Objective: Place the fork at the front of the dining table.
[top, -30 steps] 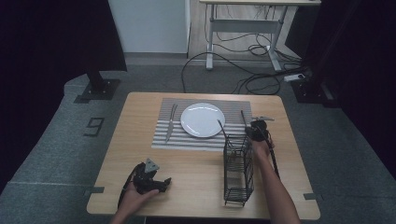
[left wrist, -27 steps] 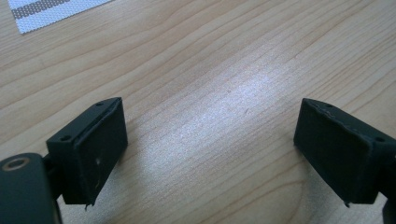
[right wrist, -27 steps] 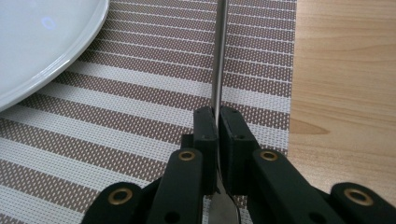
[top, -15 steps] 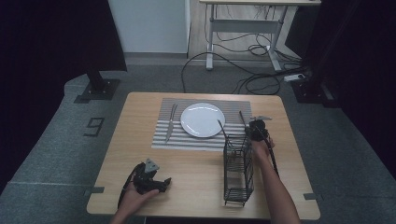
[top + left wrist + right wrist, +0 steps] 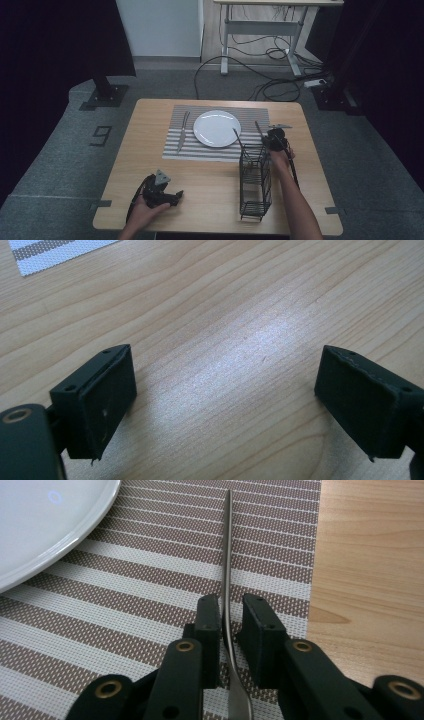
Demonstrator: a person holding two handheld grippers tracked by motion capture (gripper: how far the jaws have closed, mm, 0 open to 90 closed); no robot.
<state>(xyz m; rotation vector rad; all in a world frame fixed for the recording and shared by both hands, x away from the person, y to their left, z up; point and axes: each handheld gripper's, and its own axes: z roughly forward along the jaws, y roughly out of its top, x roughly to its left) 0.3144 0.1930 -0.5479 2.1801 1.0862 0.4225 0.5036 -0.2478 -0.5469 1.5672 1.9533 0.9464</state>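
A thin metal utensil [image 5: 227, 580] runs between the jaws of my right gripper [image 5: 231, 611], seen edge-on, low over the striped placemat [image 5: 150, 580]. The jaws stand close around it and the left pad touches it. In the high view this gripper [image 5: 274, 138] is just right of the white plate [image 5: 216, 128], with the utensil [image 5: 258, 128] sticking out up and to the left. My left gripper [image 5: 176, 196] rests at the table's front left. Its jaws stand wide apart over bare wood [image 5: 225, 340], with nothing between them.
A black wire caddy [image 5: 255, 182] stands upright near the right forearm, with another utensil [image 5: 238, 137] leaning out of its top. A fork [image 5: 182, 131] lies on the placemat left of the plate. The plate's rim [image 5: 75, 535] lies close to the left of the right gripper.
The right gripper and its utensil have shifted very slightly. The left gripper has stayed in place.
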